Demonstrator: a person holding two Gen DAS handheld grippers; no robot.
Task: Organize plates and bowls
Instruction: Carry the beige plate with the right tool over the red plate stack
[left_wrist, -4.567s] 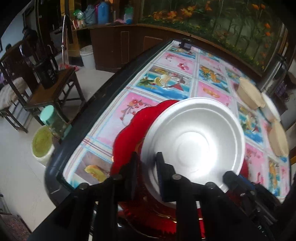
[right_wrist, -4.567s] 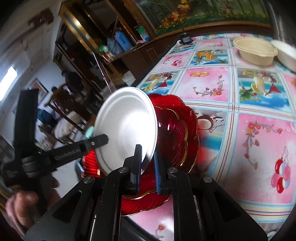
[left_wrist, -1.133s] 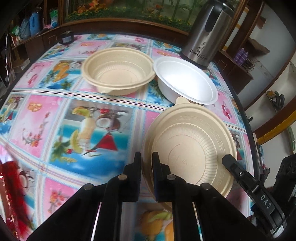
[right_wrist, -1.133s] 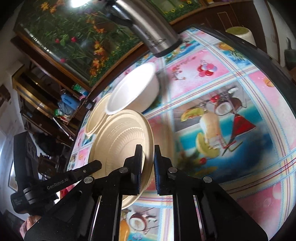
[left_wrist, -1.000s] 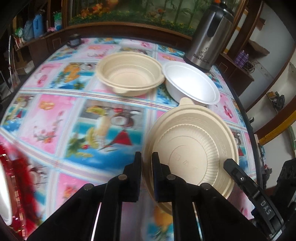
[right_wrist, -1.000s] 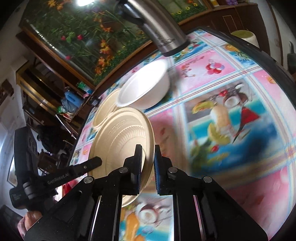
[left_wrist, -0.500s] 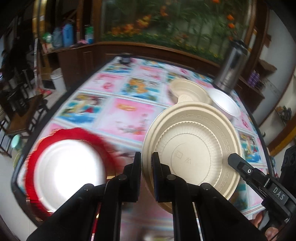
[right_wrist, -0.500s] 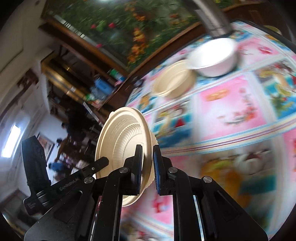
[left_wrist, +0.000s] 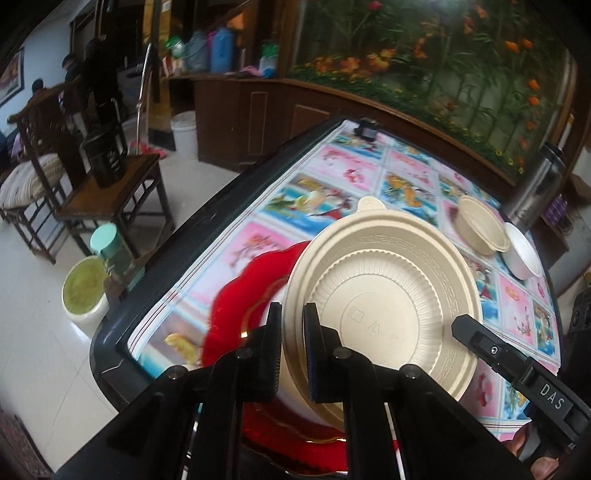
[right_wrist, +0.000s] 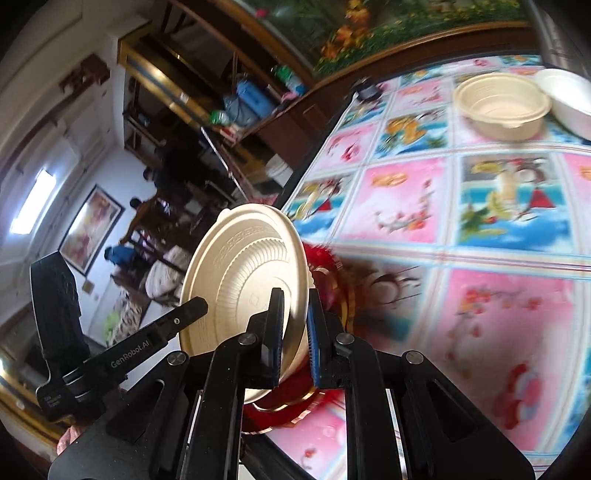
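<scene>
Two hand-held grippers pinch one beige ribbed plate (left_wrist: 380, 317) by opposite rim edges: the left hand-held gripper (left_wrist: 292, 347) is clamped on its near-left rim, the right hand-held gripper (right_wrist: 294, 332) on its other edge. Tilted, the plate hangs over the red scalloped plates (left_wrist: 236, 295) at the tabletop's (right_wrist: 498, 332) near-left corner. Far right sit a beige bowl (left_wrist: 480, 230) and a white bowl (left_wrist: 522, 254), just beside each other.

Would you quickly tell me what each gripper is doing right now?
Left gripper: shut on the rim of the beige plate.
Right gripper: shut on the opposite rim of the same beige plate.
</scene>
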